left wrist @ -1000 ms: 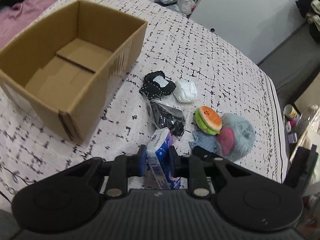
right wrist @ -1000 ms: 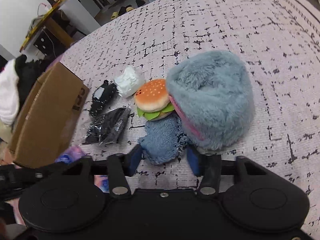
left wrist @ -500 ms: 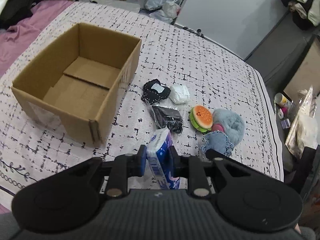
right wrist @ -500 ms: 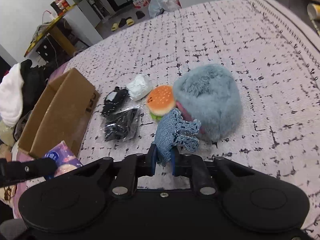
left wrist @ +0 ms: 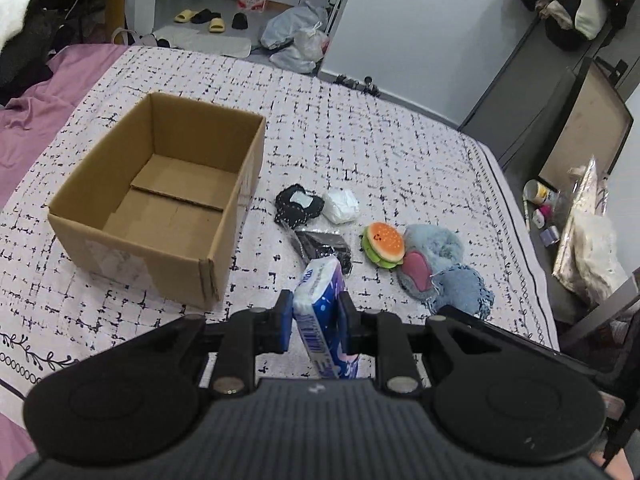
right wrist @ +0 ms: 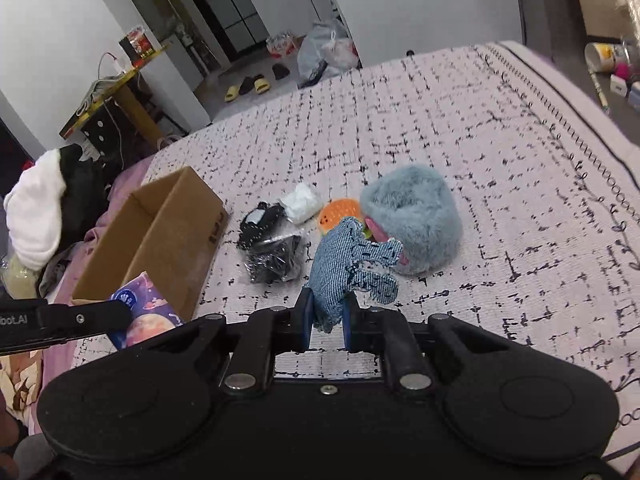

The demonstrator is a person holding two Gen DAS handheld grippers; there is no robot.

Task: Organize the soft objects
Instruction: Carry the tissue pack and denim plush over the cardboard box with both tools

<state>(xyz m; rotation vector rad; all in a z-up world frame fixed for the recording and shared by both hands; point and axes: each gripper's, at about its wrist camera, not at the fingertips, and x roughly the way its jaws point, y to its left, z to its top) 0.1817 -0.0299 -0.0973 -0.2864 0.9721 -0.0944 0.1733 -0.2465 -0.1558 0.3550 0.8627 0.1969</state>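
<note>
Covering bed: checked spread point(left wrist: 360, 128) | floor: slippers point(left wrist: 200, 20), bags point(left wrist: 296, 44)

Toys point(left wrist: 384, 245) right of box point(left wrist: 208, 268) (on bed point(left wrist: 400, 152))

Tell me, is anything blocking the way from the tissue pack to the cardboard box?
Nothing visible does. The left hand-held gripper holds the tissue pack above the bedspread, and the cardboard box sits open-topped and empty just to its left.

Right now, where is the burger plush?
In the left wrist view the burger plush lies on the bed right of centre, against the blue furry slipper, below the white bundle.
</note>
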